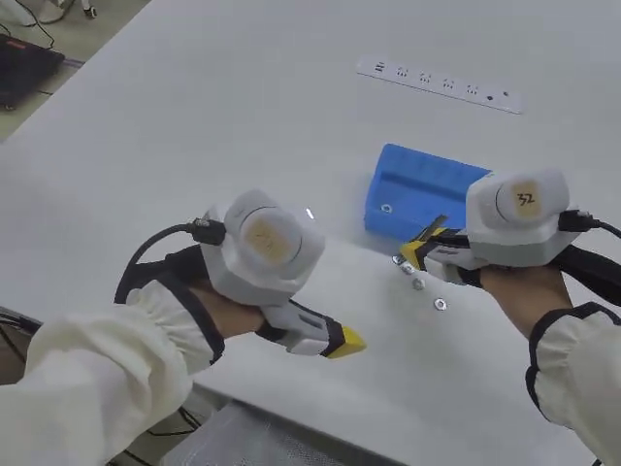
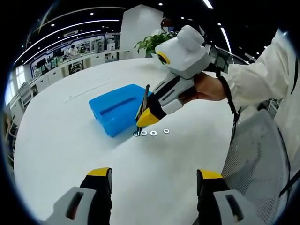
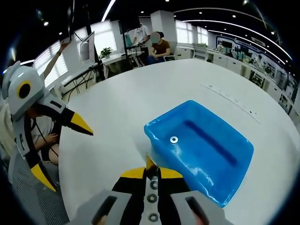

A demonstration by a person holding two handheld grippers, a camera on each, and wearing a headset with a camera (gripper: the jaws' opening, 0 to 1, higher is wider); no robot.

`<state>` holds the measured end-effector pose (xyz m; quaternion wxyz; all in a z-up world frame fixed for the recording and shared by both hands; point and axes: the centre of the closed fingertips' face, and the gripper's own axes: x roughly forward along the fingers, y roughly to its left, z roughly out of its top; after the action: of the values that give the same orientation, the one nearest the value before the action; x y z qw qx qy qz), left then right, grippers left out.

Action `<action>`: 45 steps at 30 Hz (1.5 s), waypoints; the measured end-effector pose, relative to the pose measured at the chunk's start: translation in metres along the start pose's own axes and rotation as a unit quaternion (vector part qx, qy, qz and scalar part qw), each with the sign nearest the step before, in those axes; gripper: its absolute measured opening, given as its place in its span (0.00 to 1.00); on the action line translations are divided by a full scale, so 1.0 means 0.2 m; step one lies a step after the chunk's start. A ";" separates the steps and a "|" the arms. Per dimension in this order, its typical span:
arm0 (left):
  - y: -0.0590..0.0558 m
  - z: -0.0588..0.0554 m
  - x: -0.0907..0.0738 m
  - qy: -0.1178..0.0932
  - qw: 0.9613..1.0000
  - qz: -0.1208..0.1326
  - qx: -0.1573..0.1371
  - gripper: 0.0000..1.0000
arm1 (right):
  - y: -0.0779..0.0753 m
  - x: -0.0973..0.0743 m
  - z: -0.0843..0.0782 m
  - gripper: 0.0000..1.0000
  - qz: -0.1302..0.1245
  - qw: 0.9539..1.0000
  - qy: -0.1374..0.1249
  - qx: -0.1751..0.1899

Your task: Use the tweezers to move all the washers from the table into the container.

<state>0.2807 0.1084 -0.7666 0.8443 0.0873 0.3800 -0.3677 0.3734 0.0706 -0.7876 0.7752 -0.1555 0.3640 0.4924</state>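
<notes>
Just below my right gripper [image 2: 149, 117], whose jaws are pinching the slim dark metal tweezers [image 2: 143, 105], four small silver washers [image 2: 153, 133] are lying in a row on the white table [image 1: 194, 116], the tweezer tips resting at the one beside the blue plastic container [image 3: 220, 173]. Inside it, another washer [image 3: 174, 139] is lying. Well apart, my left gripper [image 2: 152, 173] is hanging wide open, empty. Beyond the container, a white power strip [image 1: 439, 83] is lying.

Head view looks steeply down on the tabletop [image 1: 194, 116]; both gripper views share the blue container [image 3: 197, 164], right one closest.
</notes>
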 end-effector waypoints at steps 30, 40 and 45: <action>0.01 0.01 -0.03 -0.008 1.000 0.005 0.001 0.75 | 0.04 -0.08 0.09 0.03 0.001 1.000 -0.014 -0.007; 0.01 0.03 -0.02 -0.011 1.000 0.005 0.005 0.74 | -0.01 -0.15 0.25 0.03 -0.002 0.998 -0.056 0.010; 0.01 0.02 -0.02 -0.009 1.000 0.006 0.005 0.74 | -0.08 -0.15 0.33 0.03 -0.018 0.996 -0.081 0.024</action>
<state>0.2830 0.1108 -0.7602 0.8495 0.0907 0.3699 -0.3652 0.4076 0.0825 -0.7224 0.8144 -0.1033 0.3090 0.4801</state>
